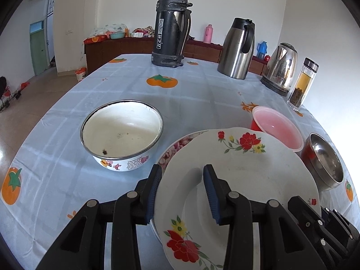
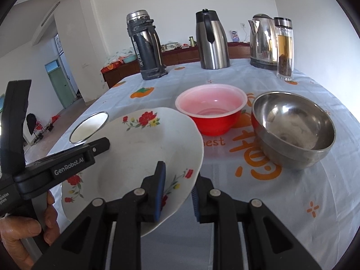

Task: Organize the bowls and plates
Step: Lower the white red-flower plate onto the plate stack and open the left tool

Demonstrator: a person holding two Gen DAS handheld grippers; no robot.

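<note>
- both grippers hold 1 flower plate (image 1: 247,171) by its rim, so it stays flat.
- left gripper (image 1: 182,193) + right gripper (image 2: 177,193): jaws partly shut on the rim.
- plate hangs over a 2nd plate (image 1: 177,144), prob to stack.
- bowls wait nearby.

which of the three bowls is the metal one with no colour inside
The steel bowl, at the right beside the red bowl. It is shiny bare metal inside; the red one is pink inside, and the enamel bowl on the left is white with flowers.
</note>
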